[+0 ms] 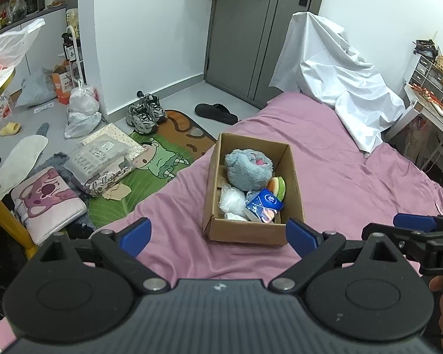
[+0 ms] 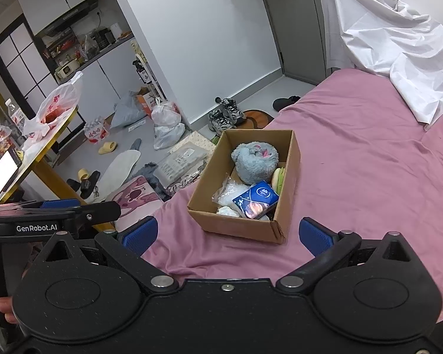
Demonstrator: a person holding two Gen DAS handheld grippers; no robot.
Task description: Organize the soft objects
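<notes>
Both tools, left tool (image 1: pixel 218 237) and right tool (image 2: pixel 227 236), are held spread wide and empty above the pink bedsheet (image 1: pixel 339 171). Just beyond, the open brown cardboard box (image 2: pixel 289 159) is seen holding a grey fluffy plush toy (image 2: pixel 255 162) (behind a blue tissue pack (image 2: pixel 257 199))
</notes>
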